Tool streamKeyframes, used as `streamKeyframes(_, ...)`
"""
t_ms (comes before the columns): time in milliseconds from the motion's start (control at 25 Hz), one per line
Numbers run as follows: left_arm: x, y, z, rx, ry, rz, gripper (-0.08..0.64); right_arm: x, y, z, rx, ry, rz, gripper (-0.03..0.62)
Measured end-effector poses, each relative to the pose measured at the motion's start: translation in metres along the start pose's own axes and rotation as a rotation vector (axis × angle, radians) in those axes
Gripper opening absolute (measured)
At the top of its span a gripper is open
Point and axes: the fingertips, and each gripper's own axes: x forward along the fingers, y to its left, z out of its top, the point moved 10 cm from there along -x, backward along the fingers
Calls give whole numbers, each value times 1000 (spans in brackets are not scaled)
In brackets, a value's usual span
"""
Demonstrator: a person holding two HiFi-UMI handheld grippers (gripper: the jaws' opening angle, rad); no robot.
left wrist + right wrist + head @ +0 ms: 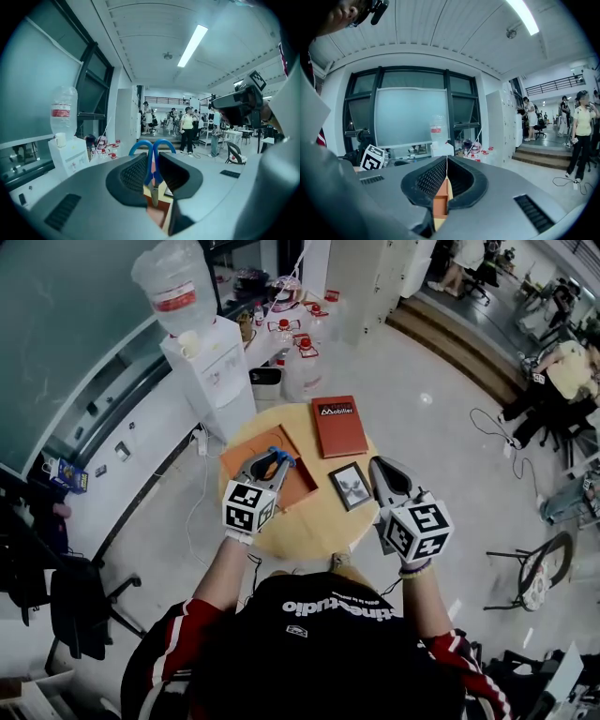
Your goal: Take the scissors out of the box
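Beside the box (242, 456), red book (338, 425) and framed picture (351, 487).

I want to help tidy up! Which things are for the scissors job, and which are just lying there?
For the job: scissors, left gripper holding them, orange box.
Just lying about: red book, picture frame, water dispenser.

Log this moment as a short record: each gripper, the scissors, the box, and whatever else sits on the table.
left gripper: shut on the scissors, blue handles sticking out past the jaw tips
right gripper: shut, nothing between the jaws
box: orange, on the round table; the left gripper overlaps it in the head view
also on table: red book, framed picture
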Motion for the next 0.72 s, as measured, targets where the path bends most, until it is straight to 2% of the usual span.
streamKeyframes(200, -6, 0, 18, 19, -38, -4, 92, 5, 1, 2, -1, -2, -5, 31)
streamKeyframes(560, -17, 3, 56, -5, -128, -15, 92, 8, -6, 11, -8, -36, -25, 29)
streamKeyframes(720, -19, 0, 72, -10, -143, -29, 92, 4, -8, 18, -14, -49, -32, 29)
